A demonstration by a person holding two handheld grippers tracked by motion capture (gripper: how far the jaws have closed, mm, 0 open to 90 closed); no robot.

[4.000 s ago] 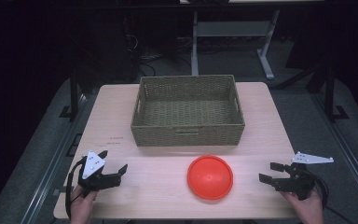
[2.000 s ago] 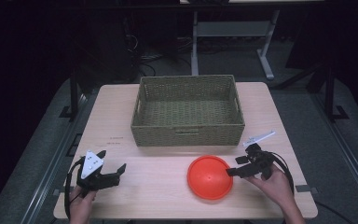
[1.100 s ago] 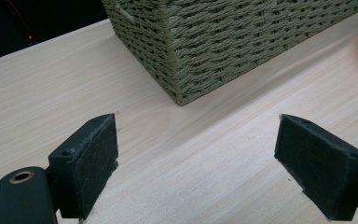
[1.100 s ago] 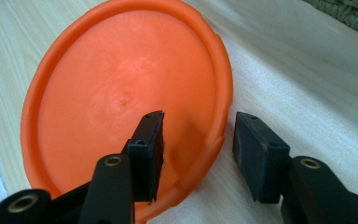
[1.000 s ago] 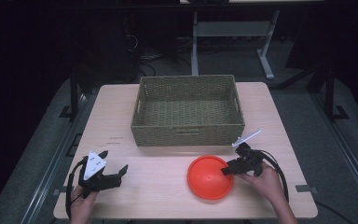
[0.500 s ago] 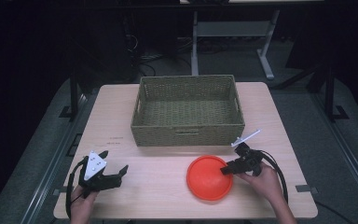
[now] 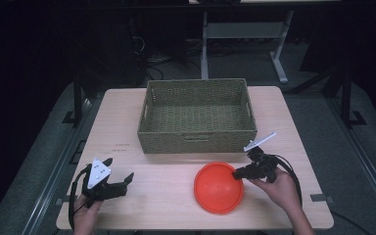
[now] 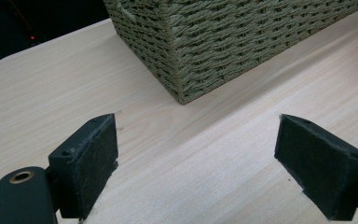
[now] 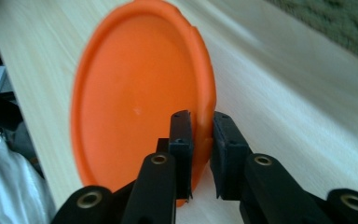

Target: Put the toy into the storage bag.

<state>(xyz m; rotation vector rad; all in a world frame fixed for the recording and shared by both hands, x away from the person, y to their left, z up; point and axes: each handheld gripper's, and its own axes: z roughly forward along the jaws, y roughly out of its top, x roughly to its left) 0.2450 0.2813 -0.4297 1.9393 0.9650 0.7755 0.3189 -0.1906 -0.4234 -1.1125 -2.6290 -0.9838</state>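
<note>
Right gripper (image 7: 239, 173) is biting down on the rim of the orange plate (image 7: 218, 187), its two black jaws having just been closing, with the plate's edge pinched between the pads, as the right gripper view (image 9: 200, 135) is showing plainly. That plate is sitting on the wooden table (image 7: 176, 215), toward the near edge, just in front of the wicker basket (image 7: 196, 139) and clear of its front wall. Over on the other side, the left gripper (image 7: 120, 176) is resting low at the table's near left corner, jaws standing wide apart with nothing but bare tabletop between them in the left gripper view (image 8: 196, 158). The basket's corner (image 8: 177, 51) is looming ahead of it. Looking into the basket from above: woven floor showing, nothing lying inside. Counting up: one basket, one plate, two grippers.
</note>
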